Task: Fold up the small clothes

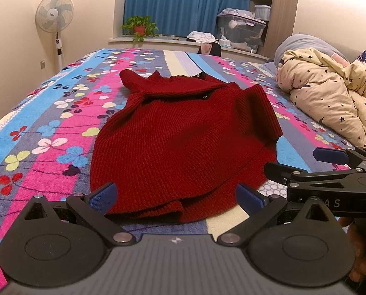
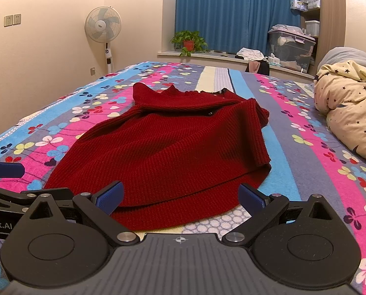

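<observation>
From the left wrist camera, a dark red knitted sweater (image 1: 183,142) lies on the flowered bedspread (image 1: 47,127), its neck pointing away and its hem nearest the camera; the right sleeve is already laid over the body, while the left sleeve is bunched up near the collar. The left gripper (image 1: 175,196) hangs just short of the hem with its jaws spread wide and nothing between them, one blue pad on either side of the hem's rumpled near edge. The right gripper (image 1: 330,164) shows at the right edge of this view, close beside, and a rolled star-print quilt (image 1: 330,98) sits well apart on the right of the bed. From the right wrist camera, the sweater (image 2: 173,147) fills the middle again, with the hem just in front of the right gripper (image 2: 180,196), whose jaws are likewise released and empty; the left gripper (image 2: 3,169) peeks in at the left edge. The sleeves look partly dealt with, so the step in hand seems to be taking the hem for the lengthwise fold. The next move likely calls for each gripper to go down on its own corner of the hem, pinch both layers, then lift and carry them together toward the collar
</observation>
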